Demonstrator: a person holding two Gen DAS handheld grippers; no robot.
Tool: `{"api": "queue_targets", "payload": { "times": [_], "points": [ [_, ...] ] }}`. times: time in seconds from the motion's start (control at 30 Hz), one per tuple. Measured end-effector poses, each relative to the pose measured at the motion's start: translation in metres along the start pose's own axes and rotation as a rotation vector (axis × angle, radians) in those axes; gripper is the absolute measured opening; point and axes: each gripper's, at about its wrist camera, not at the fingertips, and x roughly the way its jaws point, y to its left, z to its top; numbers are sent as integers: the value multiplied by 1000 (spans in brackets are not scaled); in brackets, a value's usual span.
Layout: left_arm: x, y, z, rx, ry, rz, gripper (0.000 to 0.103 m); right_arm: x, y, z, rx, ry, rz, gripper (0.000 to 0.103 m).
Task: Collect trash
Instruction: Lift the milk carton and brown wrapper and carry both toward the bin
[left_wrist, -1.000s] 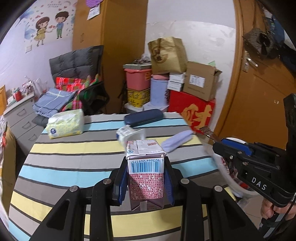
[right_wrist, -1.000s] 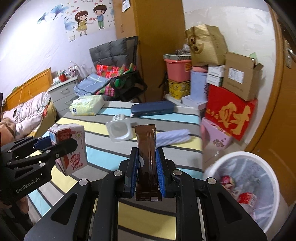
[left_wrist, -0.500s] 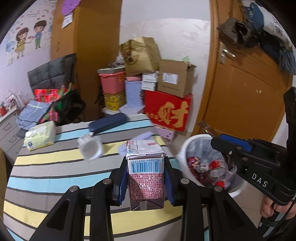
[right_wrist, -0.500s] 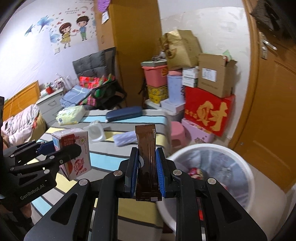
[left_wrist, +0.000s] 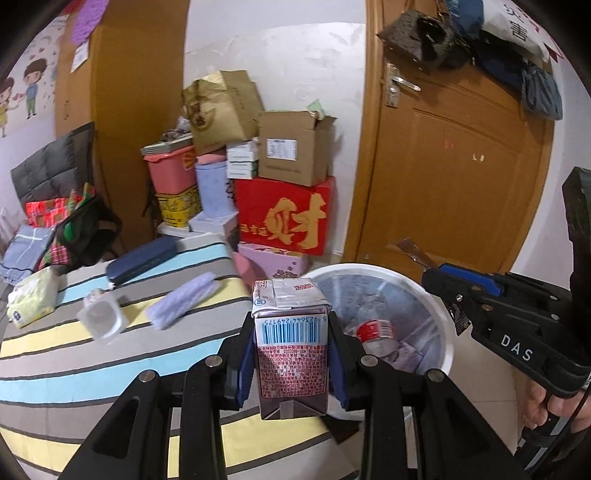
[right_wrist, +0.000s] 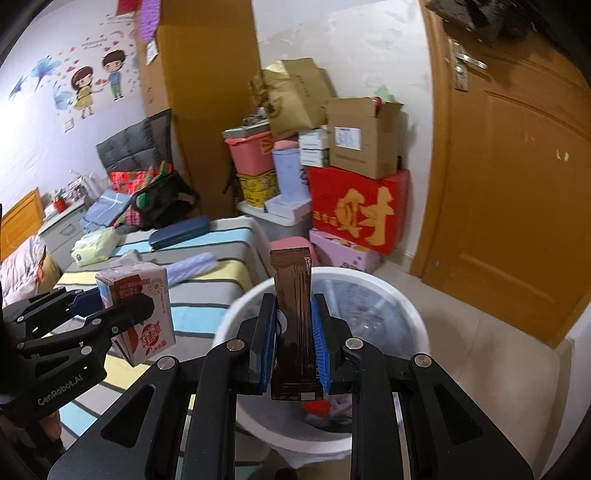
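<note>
My left gripper (left_wrist: 291, 350) is shut on a red and white milk carton (left_wrist: 290, 343), held upright over the table's right edge, beside the white trash bin (left_wrist: 439, 314). The carton also shows in the right wrist view (right_wrist: 138, 310). My right gripper (right_wrist: 294, 332) is shut on a brown snack wrapper (right_wrist: 293, 325), held upright above the bin (right_wrist: 417, 321); it shows at the right of the left wrist view (left_wrist: 454, 295). The bin holds bottles and wrappers. A clear plastic cup (left_wrist: 101, 317) lies on the striped tablecloth (left_wrist: 74, 354).
On the table lie a folded lilac cloth (left_wrist: 184, 299), a navy case (left_wrist: 142, 258) and a tissue pack (left_wrist: 31, 301). Stacked boxes (left_wrist: 288, 218) stand behind the bin. A wooden door (left_wrist: 461, 166) is at the right. A chair with clothes (left_wrist: 62, 206) is far left.
Both grippers have swung right from over the table toward the bin, each still holding its item. The right gripper with the wrapper now hangs over the bin's opening.
</note>
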Motion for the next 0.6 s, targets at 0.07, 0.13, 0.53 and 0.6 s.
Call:
{"api": "queue_targets", "payload": {
  "times": [0.07, 0.13, 0.53, 0.6],
  "points": [
    [6, -10, 0, 10, 11, -11, 35, -1, -7, -2, 7, 2, -23, 20],
    [10, -18, 0, 26, 15, -13, 35, -1, -12, -4, 16, 10, -31, 20],
    [47, -43, -5, 57, 85, -40, 35, 12, -42, -15, 79, 72, -78, 20],
    [55, -43, -5, 54, 99, -36, 35, 17, -45, -17, 82, 85, -81, 20]
  ]
}}
